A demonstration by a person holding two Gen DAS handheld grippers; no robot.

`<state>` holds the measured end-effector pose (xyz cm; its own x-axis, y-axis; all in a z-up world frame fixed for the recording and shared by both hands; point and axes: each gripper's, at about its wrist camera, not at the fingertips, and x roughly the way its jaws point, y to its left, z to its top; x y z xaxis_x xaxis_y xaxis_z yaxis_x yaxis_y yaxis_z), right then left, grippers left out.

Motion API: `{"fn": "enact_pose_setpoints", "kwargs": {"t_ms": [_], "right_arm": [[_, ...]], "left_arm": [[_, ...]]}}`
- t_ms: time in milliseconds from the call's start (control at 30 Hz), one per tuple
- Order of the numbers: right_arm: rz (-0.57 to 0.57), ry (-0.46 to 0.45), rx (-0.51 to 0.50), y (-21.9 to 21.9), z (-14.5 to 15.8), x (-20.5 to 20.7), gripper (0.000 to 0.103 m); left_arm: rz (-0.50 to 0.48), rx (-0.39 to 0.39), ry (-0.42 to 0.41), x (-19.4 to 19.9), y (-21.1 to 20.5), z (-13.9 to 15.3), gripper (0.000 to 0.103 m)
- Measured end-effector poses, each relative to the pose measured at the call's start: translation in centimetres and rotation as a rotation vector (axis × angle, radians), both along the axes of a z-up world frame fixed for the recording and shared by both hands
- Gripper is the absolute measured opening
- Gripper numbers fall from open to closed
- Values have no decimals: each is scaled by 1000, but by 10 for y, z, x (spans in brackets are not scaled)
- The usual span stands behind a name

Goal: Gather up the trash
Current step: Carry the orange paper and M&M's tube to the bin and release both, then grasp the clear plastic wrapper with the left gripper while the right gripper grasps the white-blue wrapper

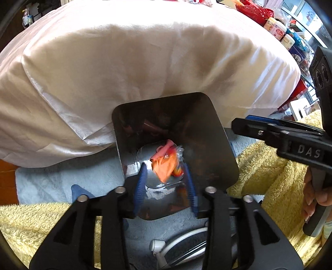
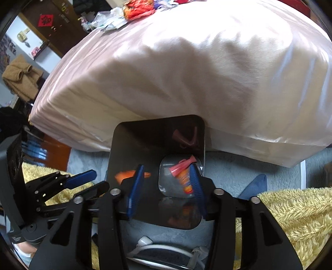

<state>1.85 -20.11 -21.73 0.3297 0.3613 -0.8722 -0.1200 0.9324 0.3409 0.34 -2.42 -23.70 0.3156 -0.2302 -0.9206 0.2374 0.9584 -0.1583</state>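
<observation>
A square shiny metal bin (image 1: pixel 207 133) stands on the floor against the bed; it also shows in the right wrist view (image 2: pixel 132 145). Orange and pink wrappers (image 1: pixel 166 164) lie at its bottom, also seen in the right wrist view (image 2: pixel 182 168). My left gripper (image 1: pixel 166 182) hangs open over the bin's mouth, with nothing between its blue pads (image 1: pixel 139 187). My right gripper (image 2: pixel 166 187) is open and empty over the same bin. In the left wrist view it (image 1: pixel 244 122) reaches in from the right. More trash (image 2: pixel 124 12) lies on the far end of the bed.
A bed with a pale pink sheet (image 1: pixel 124 62) fills the back. A grey rug (image 1: pixel 51 182) lies under the bin. Yellow fluffy fabric (image 2: pixel 290 207) lies on both sides. A white cable and plug (image 1: pixel 166 245) lie near the bin. Cluttered shelves (image 1: pixel 290 35) stand at right.
</observation>
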Motion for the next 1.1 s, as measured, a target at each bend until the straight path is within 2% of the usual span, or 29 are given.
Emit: {"fn": "enact_pose_setpoints", "kwargs": {"t_ms": [133, 233, 300, 400, 633, 833, 1100], "right_arm": [[-28, -12, 10, -10, 8, 2, 65], [-39, -33, 7, -15, 18, 3, 72], [-44, -47, 12, -19, 25, 5, 75], [-56, -69, 29, -24, 36, 8, 76], [-80, -143, 63, -37, 67, 21, 76], [-76, -217, 25, -37, 98, 44, 76], [-62, -252, -9, -32, 112, 88, 76]], "left_arm": [[23, 22, -21, 1, 5, 8, 57], [32, 41, -44, 2, 8, 17, 71], [33, 51, -59, 3, 9, 23, 80], [31, 56, -81, 5, 10, 35, 86], [34, 39, -165, 12, 15, 73, 90], [35, 34, -228, 31, 14, 106, 93], [66, 86, -248, 78, 22, 119, 95]]}}
